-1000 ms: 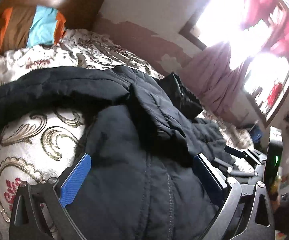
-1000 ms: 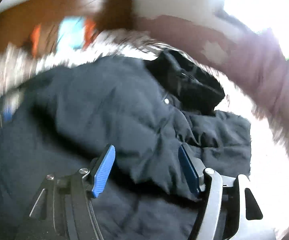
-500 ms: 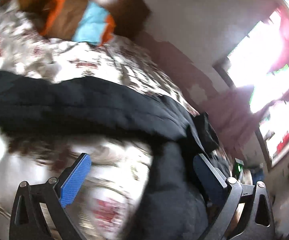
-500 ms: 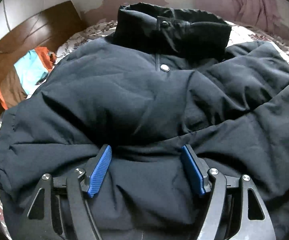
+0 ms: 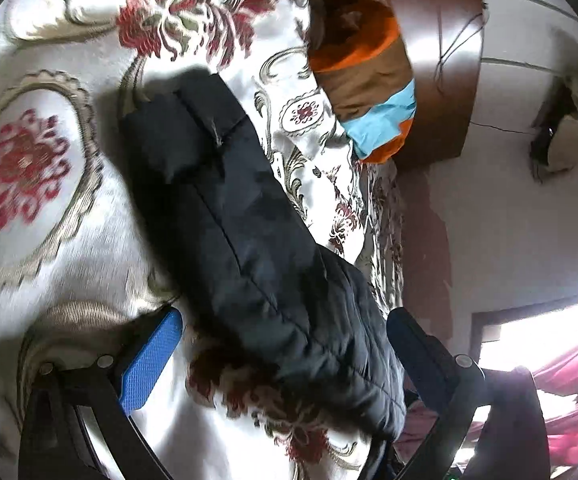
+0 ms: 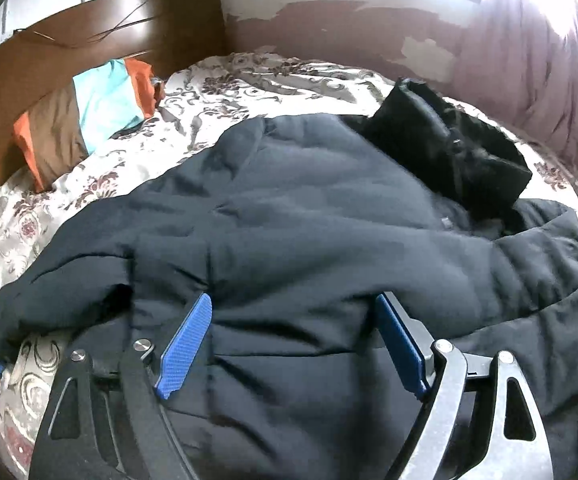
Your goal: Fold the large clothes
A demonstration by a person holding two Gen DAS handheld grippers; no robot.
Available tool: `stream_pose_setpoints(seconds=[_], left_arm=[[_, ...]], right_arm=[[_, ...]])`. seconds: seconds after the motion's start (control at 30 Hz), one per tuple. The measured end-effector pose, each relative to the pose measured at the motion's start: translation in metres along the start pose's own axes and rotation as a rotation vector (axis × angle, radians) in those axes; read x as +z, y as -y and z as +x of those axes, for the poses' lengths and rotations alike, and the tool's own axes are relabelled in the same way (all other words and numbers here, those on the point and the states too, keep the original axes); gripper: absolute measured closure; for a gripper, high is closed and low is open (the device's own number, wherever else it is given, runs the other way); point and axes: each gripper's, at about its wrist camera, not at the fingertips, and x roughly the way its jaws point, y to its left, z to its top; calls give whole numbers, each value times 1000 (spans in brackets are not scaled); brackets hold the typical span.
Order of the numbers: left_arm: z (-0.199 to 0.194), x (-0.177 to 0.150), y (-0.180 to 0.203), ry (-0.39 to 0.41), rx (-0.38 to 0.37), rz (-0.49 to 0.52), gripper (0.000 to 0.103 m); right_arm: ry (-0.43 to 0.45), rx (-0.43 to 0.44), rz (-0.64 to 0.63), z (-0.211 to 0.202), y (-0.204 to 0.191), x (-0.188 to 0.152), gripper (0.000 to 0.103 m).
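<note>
Both grippers released: left gripper (image 5: 285, 354) has swung from jacket (image 6: 309, 240) body to straddle outstretched sleeve (image 5: 225, 200); right gripper (image 6: 297, 344) hovers over torso. Sleeve fold likely next.

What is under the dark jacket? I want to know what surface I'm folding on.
The jacket lies on a floral bedspread, visible around its edges. Whatever is beneath its middle is covered.

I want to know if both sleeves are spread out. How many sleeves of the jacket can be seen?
1 clearly: a sleeve stretched over the floral bedspread, running between the left gripper fingers. The other may be hidden among the folds.
</note>
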Motion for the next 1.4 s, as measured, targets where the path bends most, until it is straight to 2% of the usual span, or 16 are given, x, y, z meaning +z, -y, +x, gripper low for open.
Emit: stream_pose_setpoints(seconds=[0.1,0.23,0.3,0.37,0.4,0.47,0.53,0.63,0.7,0.8,0.87,1.0,1.13,1.17,1.27,1.4], left_arm=[[10,5,1,-31,16,21,1],[12,11,4,33,-9,13,4],[10,13,7,85,-11,32,22],[13,16,11,105,-2,67,57],[16,18,13,110,13,79,65],[18,19,12,115,26,89,95],[16,23,12,137,10,95,96],[-1,22,32,212,-32,197,97],[-16,17,64,265,-79,330,97],[-43,-11,114,331,-148,532,97],[-50,-33,146,333,-172,639,97],[-55,-99,227,255,-235,868,97],[-52,-192,290,133,-324,1054,97],[-51,-210,295,104,-343,1072,98],[-31,-281,305,-73,-395,1116,97],[10,-360,287,-306,-373,1174,97]], right_arm=[[41,-15,31,3,3,-7,12],[66,0,56,3,8,0,10],[76,1,60,-8,17,2,10],[83,6,67,-29,35,-4,10],[83,11,71,-29,37,-4,10],[72,22,76,-31,38,0,10],[117,92,99,-45,44,7,10],[190,164,106,-75,61,17,10],[209,190,96,-91,77,20,10],[226,167,79,-109,110,15,10],[218,145,99,-115,138,8,10],[194,128,191,-129,197,-9,10],[184,103,303,-147,263,-32,10],[180,104,328,-148,274,-37,10],[173,141,449,-154,318,-59,10],[161,238,631,-154,370,-95,10]])
